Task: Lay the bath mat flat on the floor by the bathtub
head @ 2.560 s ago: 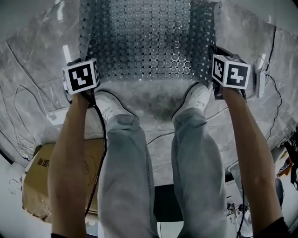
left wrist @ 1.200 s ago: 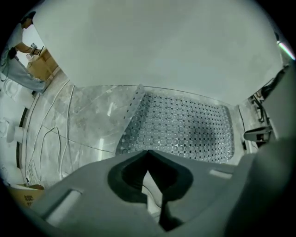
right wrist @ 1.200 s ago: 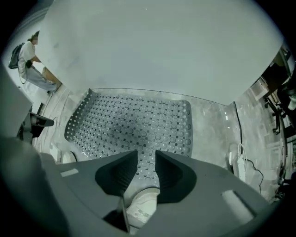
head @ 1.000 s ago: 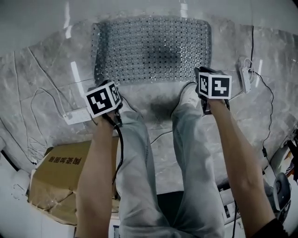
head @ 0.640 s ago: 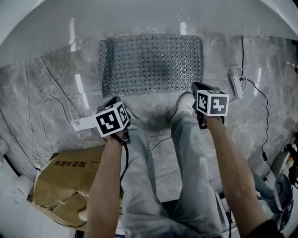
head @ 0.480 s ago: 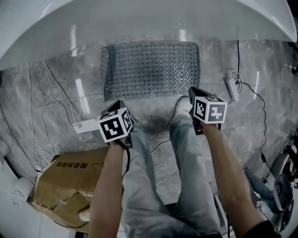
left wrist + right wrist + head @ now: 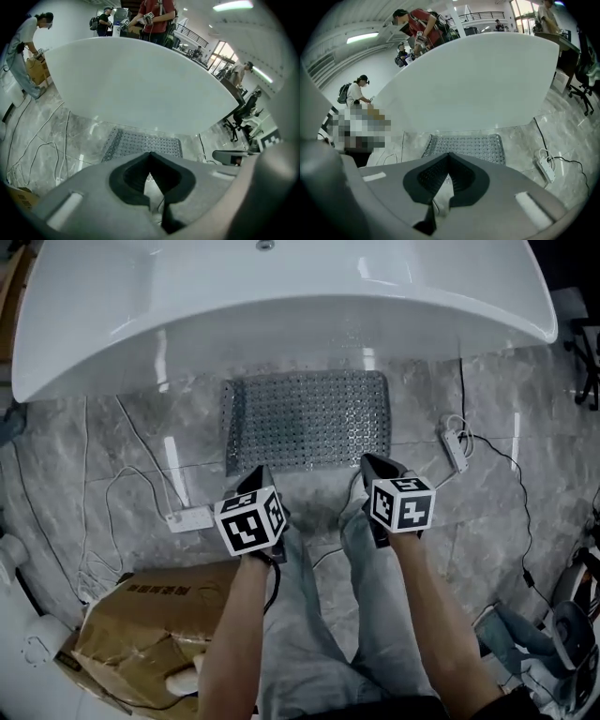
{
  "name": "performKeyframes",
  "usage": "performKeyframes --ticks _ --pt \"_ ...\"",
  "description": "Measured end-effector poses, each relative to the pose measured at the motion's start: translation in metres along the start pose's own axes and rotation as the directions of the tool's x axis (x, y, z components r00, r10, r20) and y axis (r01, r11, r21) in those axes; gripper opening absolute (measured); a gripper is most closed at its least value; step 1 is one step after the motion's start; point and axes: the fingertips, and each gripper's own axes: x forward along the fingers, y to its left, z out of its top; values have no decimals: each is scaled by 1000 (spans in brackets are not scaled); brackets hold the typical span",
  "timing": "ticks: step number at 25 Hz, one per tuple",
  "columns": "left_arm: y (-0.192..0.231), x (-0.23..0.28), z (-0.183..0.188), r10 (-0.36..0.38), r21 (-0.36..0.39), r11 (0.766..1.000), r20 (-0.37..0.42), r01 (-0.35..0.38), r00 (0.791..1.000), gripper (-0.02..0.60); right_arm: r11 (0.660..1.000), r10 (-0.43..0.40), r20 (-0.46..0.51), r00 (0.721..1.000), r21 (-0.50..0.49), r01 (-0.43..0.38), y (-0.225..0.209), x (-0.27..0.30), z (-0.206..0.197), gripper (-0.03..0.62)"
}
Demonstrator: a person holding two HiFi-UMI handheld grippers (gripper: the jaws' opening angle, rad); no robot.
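The grey bath mat [image 7: 307, 418], dotted with holes, lies flat on the marble floor right along the white bathtub [image 7: 281, 306]. Neither gripper touches it. My left gripper [image 7: 260, 472] hangs above the floor just short of the mat's near left corner, jaws shut and empty. My right gripper [image 7: 367, 461] hovers short of the near right corner, also shut with nothing in it. The left gripper view has the closed jaw tips [image 7: 150, 153] in front of the mat [image 7: 143, 143]. The right gripper view shows the same: shut tips [image 7: 450, 154], the mat [image 7: 466, 145] and the tub [image 7: 478, 84] beyond.
A power strip [image 7: 192, 518] with loose white cables lies left of the mat; another strip [image 7: 454, 448] with a black cable lies to its right. A cardboard box [image 7: 141, 634] sits at lower left. The person's legs [image 7: 375, 568] stand below the mat. Other people stand beyond the tub.
Both grippers have let go of the mat's near corners and risen away from the floor. The view has pulled back, so the whole bathtub now shows. The mat stays flat.
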Motion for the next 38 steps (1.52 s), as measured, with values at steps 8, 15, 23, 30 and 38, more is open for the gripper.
performKeyframes --ticks 8,15,23,30,38 --pt "-44 -77 40 -70 30 997 106 68 992 5 997 31 138 990 -69 -22 25 -73 62 3" --pt "-80 -146 82 -149 39 989 225 144 963 5 990 97 294 951 -130 -61 63 -130 123 5" --pt "-126 -238 139 -280 86 960 365 267 888 5 984 140 383 913 -155 -86 93 -197 169 5" --pt "-145 -305 184 -284 133 959 495 252 821 5 973 192 489 851 -206 -101 134 -263 214 5" --pt "-154 -390 228 -304 120 947 643 300 703 5 946 303 620 723 -286 -151 201 -346 277 5"
